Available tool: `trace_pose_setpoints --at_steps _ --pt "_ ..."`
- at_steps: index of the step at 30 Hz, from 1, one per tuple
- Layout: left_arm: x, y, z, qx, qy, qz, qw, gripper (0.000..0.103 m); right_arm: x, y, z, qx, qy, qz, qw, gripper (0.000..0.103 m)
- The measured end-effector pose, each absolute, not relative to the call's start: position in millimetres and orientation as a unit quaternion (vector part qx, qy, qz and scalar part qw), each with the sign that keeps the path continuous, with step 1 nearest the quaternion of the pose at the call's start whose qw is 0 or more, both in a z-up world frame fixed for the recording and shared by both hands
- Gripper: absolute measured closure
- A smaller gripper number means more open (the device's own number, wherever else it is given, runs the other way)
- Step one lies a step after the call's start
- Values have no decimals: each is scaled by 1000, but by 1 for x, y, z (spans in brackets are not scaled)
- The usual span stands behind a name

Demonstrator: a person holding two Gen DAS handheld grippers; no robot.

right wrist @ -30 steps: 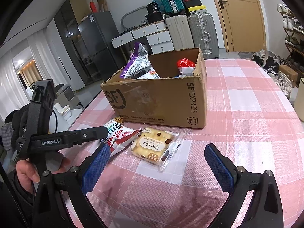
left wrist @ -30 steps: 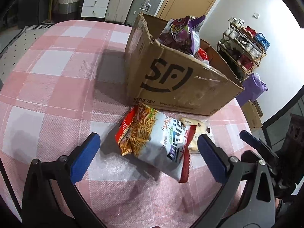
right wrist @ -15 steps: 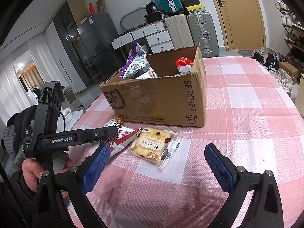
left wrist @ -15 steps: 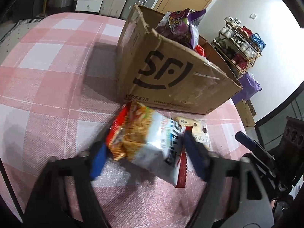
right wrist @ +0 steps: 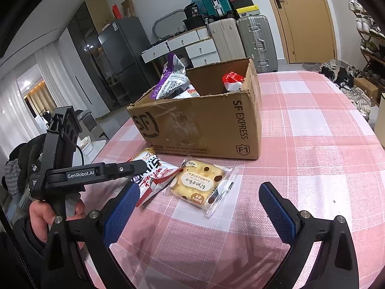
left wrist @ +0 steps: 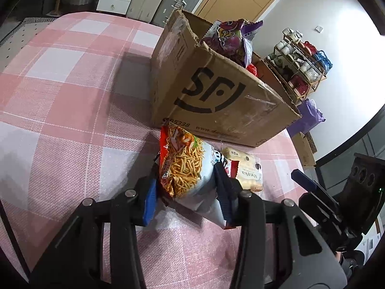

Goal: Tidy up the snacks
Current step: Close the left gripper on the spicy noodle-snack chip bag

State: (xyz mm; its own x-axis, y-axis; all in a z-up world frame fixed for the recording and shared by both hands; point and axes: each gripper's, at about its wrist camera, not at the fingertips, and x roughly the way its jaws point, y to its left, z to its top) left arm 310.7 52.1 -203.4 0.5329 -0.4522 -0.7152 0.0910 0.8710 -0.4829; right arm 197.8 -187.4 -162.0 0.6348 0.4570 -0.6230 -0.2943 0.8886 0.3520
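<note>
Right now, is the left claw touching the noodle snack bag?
Touching. The left wrist view shows the left claw closing, both blue pads pressed into the noodle snack bag.

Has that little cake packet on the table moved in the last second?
No. In the right wrist view the cake packet still lies in front of the cardboard box, on the same squares of the pink checked tablecloth.
</note>
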Motion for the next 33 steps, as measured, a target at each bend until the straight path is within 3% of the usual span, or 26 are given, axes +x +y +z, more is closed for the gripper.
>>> trace_pose_setpoints --at_steps 33 --pt "259 96 -184 -208 427 -142 869 63 218 -160 -188 81 436 187 877 2"
